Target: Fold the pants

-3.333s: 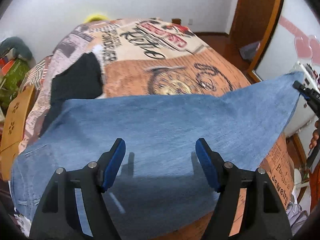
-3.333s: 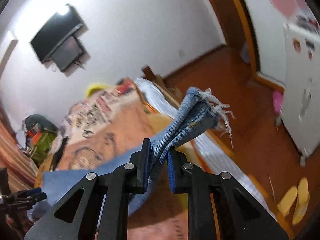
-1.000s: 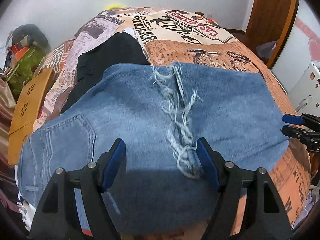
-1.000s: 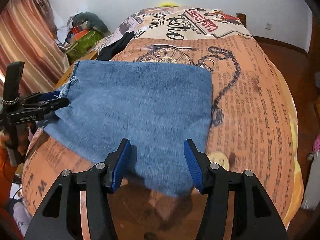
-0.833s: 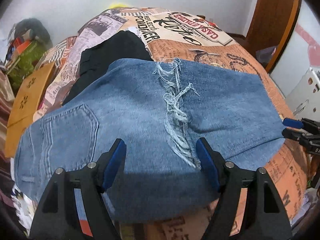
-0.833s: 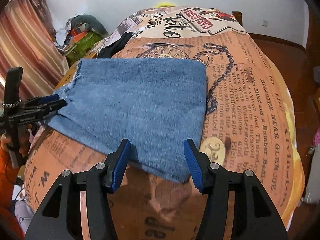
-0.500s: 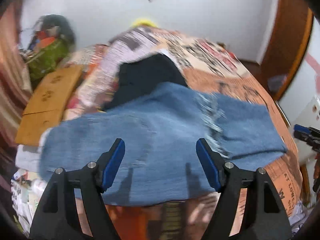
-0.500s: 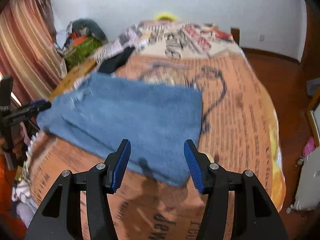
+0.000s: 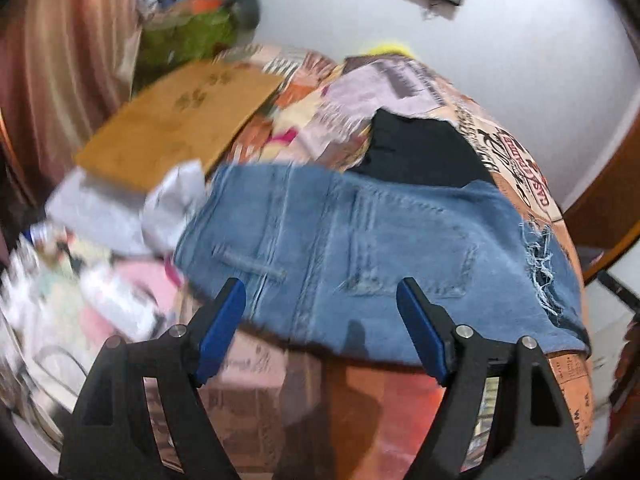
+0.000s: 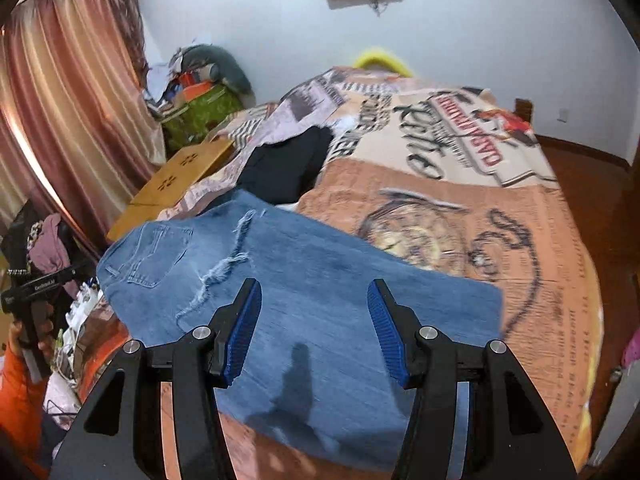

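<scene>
Jeans [image 10: 304, 292] now lie folded once on the bed [image 10: 520, 208], released by both grippers, left gripper [image 9: 322, 328] having just widened and right gripper [image 10: 314, 332] apart, both jaws empty, so a second fold remains.

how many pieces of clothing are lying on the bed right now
2. The blue jeans lie folded near the bed's front edge; a black garment lies just behind them, partly tucked under. More may be hidden underneath.
</scene>
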`<state>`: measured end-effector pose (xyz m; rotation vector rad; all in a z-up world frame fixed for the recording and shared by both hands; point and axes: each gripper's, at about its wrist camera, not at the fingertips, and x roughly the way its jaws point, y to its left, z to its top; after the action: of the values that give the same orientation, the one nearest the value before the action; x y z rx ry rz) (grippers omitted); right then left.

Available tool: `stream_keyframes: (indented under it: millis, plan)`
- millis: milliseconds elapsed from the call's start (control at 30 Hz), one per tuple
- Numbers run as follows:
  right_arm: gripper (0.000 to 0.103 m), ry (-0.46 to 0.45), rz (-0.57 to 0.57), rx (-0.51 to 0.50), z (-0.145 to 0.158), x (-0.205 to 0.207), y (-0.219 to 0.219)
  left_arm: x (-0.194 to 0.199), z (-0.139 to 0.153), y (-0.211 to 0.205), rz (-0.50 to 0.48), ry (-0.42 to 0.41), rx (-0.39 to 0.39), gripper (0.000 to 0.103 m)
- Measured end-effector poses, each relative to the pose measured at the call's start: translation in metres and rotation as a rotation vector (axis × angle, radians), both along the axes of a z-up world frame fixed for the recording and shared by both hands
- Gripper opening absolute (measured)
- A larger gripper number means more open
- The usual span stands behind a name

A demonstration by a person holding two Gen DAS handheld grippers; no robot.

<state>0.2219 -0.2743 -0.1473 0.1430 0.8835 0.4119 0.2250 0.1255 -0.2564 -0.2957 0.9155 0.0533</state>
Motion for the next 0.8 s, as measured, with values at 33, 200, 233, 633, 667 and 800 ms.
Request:
stream_keyframes:
  millis: [33,200,233,633,667,800]
  plan:
    - [0.052,0.013,0.013,-0.003,-0.004,0.001,0.006,-0.002,-0.006,0.005,0.007,0.016,-0.024,0.078]
    - [0.052,0.100,0.098,-0.062,-0.031,0.009,0.031,-0.007,-0.037,0.018,0.009,0.100,-0.183,0.078]
    - [0.052,0.118,0.110,-0.082,-0.037,0.009,0.035,-0.006,-0.042,0.018,0.011,0.116,-0.211,0.078]
    - [0.052,0.127,0.132,-0.116,-0.045,0.002,0.040,0.015,-0.075,0.024,0.046,0.153,-0.470,0.078]
    - [0.052,0.127,0.132,-0.115,-0.045,0.004,0.041,0.019,-0.077,0.026,0.054,0.155,-0.479,0.078]
    - [0.052,0.126,0.131,-0.111,-0.045,0.003,0.041,0.034,-0.084,0.029,0.103,0.171,-0.511,0.078]
